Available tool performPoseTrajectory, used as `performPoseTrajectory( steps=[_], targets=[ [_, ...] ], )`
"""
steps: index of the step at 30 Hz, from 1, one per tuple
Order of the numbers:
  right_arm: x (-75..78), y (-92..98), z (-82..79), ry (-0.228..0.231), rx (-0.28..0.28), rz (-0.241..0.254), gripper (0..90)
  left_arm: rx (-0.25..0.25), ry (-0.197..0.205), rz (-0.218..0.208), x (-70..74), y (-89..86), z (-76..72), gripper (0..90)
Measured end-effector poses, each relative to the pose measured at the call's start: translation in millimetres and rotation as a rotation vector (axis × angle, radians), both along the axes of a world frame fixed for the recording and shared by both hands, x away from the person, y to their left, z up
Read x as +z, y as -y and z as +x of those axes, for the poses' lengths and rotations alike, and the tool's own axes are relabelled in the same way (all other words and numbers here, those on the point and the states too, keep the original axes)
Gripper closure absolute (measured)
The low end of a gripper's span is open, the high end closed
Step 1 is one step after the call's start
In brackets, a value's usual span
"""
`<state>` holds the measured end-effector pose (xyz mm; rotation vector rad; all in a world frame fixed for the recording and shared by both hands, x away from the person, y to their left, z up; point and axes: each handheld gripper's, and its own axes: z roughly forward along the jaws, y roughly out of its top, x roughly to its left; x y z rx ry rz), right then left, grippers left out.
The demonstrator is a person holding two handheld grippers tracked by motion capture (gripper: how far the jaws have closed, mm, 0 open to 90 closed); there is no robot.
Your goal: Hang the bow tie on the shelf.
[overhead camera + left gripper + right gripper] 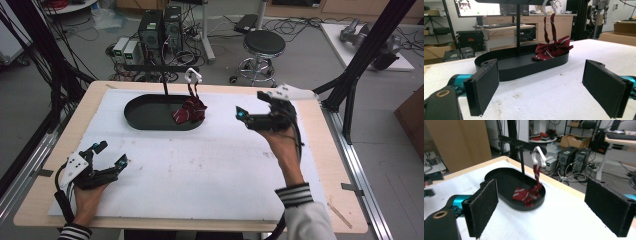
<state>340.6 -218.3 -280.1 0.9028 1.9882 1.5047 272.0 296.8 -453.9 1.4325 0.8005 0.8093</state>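
We see the red striped bow tie (189, 111) hanging from a white hook (193, 75) into the black tray (145, 113). Left gripper (111, 154) and right gripper (252, 105) both gape wide, empty.

My left gripper (107, 155) rests open near the table's (210, 220) corner; my right gripper (252, 107) (raised, jaws apart) hovers beside the black tray (145, 117) holding the red tie (190, 111).
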Motion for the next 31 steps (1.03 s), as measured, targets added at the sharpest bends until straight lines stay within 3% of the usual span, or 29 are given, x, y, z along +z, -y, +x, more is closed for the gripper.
performPoseTrajectory(
  steps=[6,8,13,14,15,16,19,20,22,25,31],
  targets=[
    [-46.4,29.5,-44.4,0.048,-0.061,-0.013,10.8,-0.001,-0.007,-0.001,0.2,0.2,0.9,14.3],
    [-64.1,34.0,-53.5,0.052,-0.075,0.004,10.7,-0.001,-0.008,0.001,0.3,0.2,1.0,14.3],
    [-120.1,41.6,-69.3,0.134,-0.160,0.089,10.8,-0.002,-0.005,-0.001,0.1,0.1,0.7,14.3],
    [-126.5,42.2,-69.4,0.114,-0.165,0.090,10.7,-0.002,-0.003,-0.001,0.1,0.1,0.6,14.3],
    [-129.2,41.1,-67.0,0.074,-0.173,0.067,10.7,-0.002,-0.003,-0.001,0.1,0.1,0.6,14.3],
    [-132.6,38.7,-65.7,0.066,-0.198,0.062,10.8,-0.002,-0.002,-0.002,0.1,0.0,0.3,14.3],
    [-150.2,35.8,-68.8,0.113,-0.216,0.075,10.8,-0.002,0.002,-0.003,-0.1,-0.1,-0.1,14.3],
    [-150.2,35.8,-68.8,0.113,-0.216,0.075,10.8,-0.002,0.002,-0.003,-0.1,-0.1,-0.1,14.3],
    [-170.1,34.6,-69.7,0.100,-0.225,0.067,10.8,-0.002,0.006,-0.006,-0.3,-0.2,-0.7,14.3],
    [-168.1,35.9,-73.9,0.138,-0.221,0.096,10.8,-0.001,0.007,-0.004,-0.3,-0.1,-0.7,14.2],
    [-171.0,35.8,-75.0,0.134,-0.203,0.089,10.8,0.003,0.011,-0.007,-0.4,-0.2,-0.9,14.2]
  ],
)
